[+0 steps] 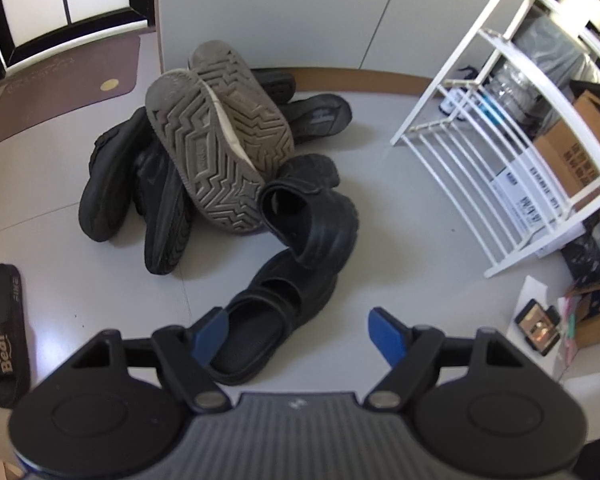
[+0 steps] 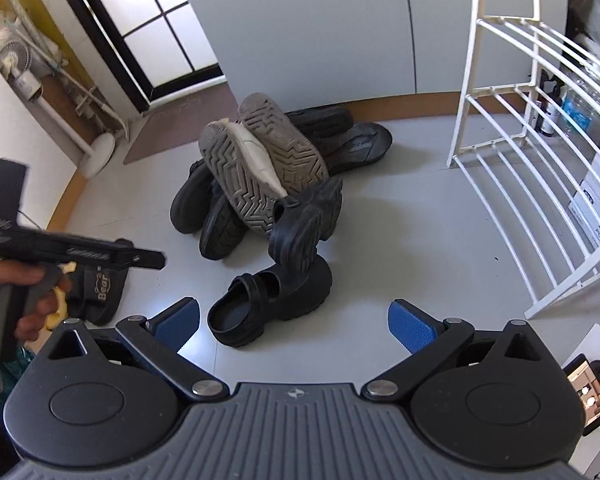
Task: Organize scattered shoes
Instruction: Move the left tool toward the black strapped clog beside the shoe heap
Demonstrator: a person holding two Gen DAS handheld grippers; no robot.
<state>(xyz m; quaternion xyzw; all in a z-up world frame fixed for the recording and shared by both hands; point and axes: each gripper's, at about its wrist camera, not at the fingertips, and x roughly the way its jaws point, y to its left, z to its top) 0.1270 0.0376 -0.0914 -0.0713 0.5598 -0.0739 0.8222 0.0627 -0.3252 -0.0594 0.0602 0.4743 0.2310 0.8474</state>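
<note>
Far left on the pale floor lies a black slide sandal (image 1: 2, 332) lettered "Bear", well apart from the heap. A hand (image 2: 28, 300) grips the handle of the left gripper (image 1: 296, 330), whose blue pads are spread wide with nothing between them; it hangs above the heel of a black strapped clog (image 1: 276, 320) lying nearest. The right gripper (image 2: 294, 322) is likewise spread and empty, low over the floor just short of that same clog.

Behind the clog sits the pile: its mate (image 1: 320, 216) tipped on its side, touching the first; two black shoes (image 1: 140, 188) on the left edge, soles partly showing; a pair of pale sneakers (image 1: 216, 136) on top, upside down with grey zigzag treads facing up; more black slippers (image 1: 320, 114) at the back against the wall.

To the right stands a white wire shoe rack (image 2: 520, 168), its shelves bare, with cardboard boxes (image 1: 580, 140) beyond it.
</note>
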